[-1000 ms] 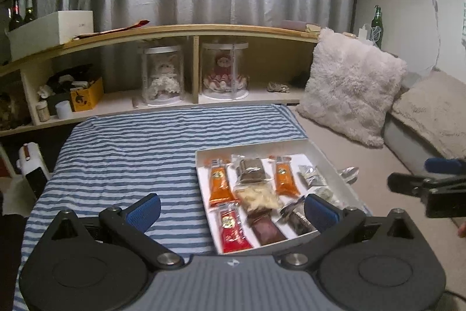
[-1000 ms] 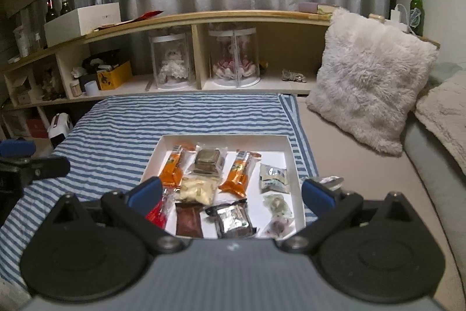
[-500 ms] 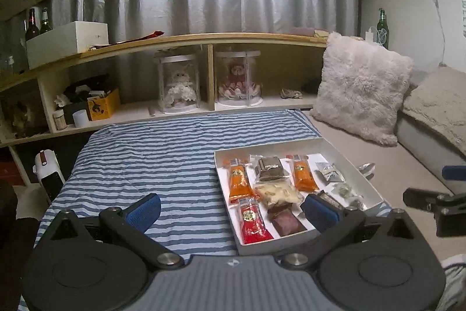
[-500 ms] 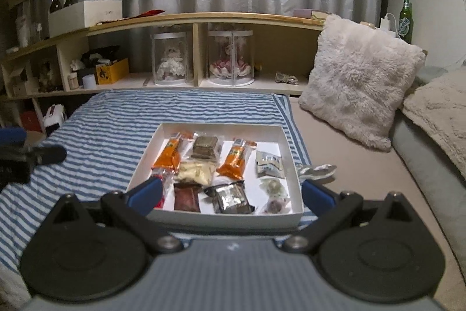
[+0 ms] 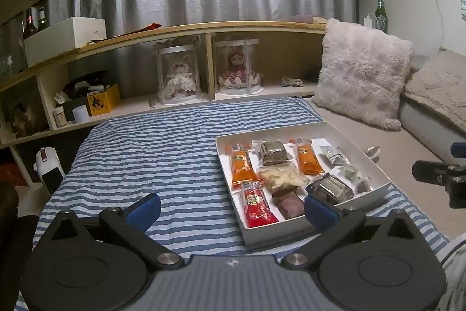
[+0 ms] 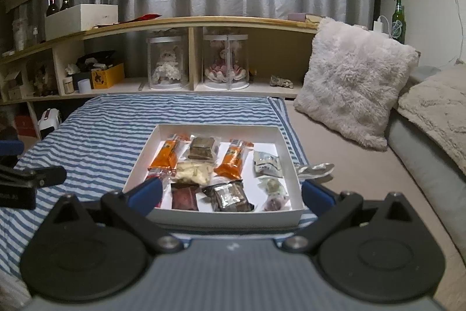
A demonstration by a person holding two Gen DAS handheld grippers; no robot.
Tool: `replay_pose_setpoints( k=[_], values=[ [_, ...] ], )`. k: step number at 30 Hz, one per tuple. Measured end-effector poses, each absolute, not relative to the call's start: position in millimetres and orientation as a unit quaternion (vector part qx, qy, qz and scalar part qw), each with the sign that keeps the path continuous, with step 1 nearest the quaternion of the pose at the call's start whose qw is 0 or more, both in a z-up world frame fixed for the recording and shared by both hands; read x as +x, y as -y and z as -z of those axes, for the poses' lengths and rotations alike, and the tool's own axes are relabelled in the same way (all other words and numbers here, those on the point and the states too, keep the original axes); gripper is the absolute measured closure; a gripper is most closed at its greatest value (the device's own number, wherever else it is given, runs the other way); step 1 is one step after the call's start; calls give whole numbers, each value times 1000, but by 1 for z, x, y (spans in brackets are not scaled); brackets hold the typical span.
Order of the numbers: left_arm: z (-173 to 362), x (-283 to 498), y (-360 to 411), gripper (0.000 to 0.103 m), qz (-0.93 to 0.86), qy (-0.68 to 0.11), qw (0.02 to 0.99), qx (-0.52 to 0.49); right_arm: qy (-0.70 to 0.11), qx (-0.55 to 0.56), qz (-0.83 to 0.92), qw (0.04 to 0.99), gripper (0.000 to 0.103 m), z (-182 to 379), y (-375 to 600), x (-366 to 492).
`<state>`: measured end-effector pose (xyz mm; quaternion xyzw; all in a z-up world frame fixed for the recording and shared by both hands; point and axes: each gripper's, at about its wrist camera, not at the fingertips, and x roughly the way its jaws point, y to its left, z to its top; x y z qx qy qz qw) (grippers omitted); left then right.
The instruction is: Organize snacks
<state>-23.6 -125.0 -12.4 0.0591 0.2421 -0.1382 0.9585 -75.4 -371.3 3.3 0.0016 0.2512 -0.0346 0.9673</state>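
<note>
A white box (image 6: 230, 218) (image 5: 378, 159) lies on a blue striped blanket (image 5: 163, 159) and holds several wrapped snacks: two orange packets (image 6: 169, 155), a red packet (image 5: 256, 204), silver and brown packets. A silver wrapper (image 6: 316, 168) lies outside the box at its right. My left gripper (image 5: 233, 209) is open and empty, near the box's front left corner. My right gripper (image 6: 230, 193) is open and empty, just before the box's front wall.
A fluffy cushion (image 6: 355, 80) leans at the right on a beige mattress (image 6: 349, 194). A low wooden shelf (image 6: 189, 22) at the back holds two doll cases, a white box and bottles. A white device (image 5: 48, 168) stands left of the blanket.
Both grippers have drawn back and lowered a little, so the box sits farther ahead in both views. Both stay open and empty.
</note>
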Motion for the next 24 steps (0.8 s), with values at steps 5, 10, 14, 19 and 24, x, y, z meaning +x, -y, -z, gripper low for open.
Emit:
replay_pose_setpoints(
  k=[5, 10, 14, 19, 24],
  values=[
    [14, -23, 123, 0, 139, -243, 958, 54, -252, -7, 36, 967, 1, -1, 368, -75],
    [15, -24, 121, 0, 140, -240, 959, 53, -253, -16, 36, 967, 1, 0, 365, -74],
    [16, -24, 121, 0, 142, -241, 959, 51, -254, -18, 37, 966, 1, 1, 365, -73],
    [16, -24, 120, 0, 141, -244, 958, 49, -256, -14, 37, 966, 1, 1, 369, -73],
    [17, -24, 120, 0, 143, -244, 958, 50, -258, -10, 37, 965, 1, 2, 368, -73]
  ],
)
